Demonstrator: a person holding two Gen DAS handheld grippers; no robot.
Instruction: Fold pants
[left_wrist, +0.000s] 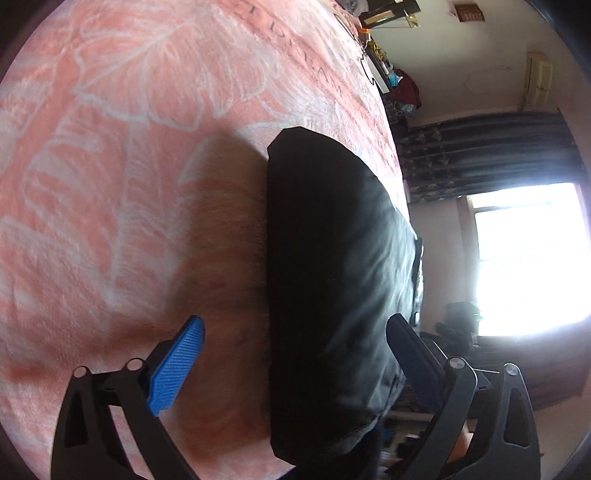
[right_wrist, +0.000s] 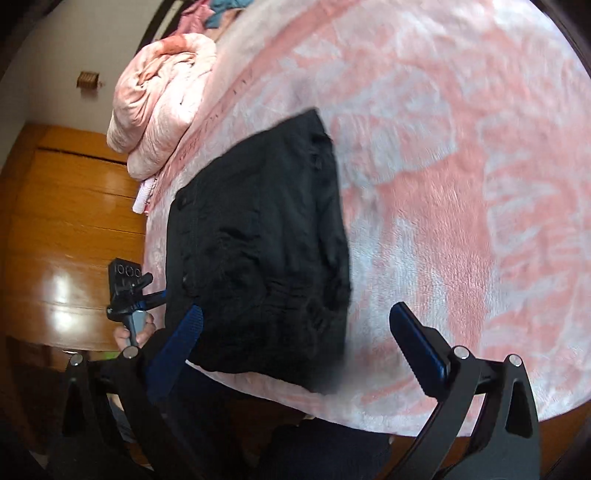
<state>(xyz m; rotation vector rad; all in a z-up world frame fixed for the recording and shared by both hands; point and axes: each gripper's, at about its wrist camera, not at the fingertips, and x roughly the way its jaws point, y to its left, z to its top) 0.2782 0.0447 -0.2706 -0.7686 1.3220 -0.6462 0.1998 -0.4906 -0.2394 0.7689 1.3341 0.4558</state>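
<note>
Two tools seen spread wide, nothing gripped: left tool (left_wrist: 295, 354), right tool (right_wrist: 295, 332). Black pants (right_wrist: 258, 251) laid as compact folded bundle on pink floral bed blanket (right_wrist: 461, 184), near bed edge. Folding judged nearly finished; final smoothing or release likely required next.

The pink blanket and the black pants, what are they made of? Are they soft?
The pink blanket looks like plush fleece: its surface is fuzzy, with a brushed nap and a pale leaf pattern. Probably very soft. The black pants look like a smooth, thin woven cloth with a faint sheen; in the right wrist view they crinkle in fine folds. Cotton or synthetic, I cannot tell.
</note>
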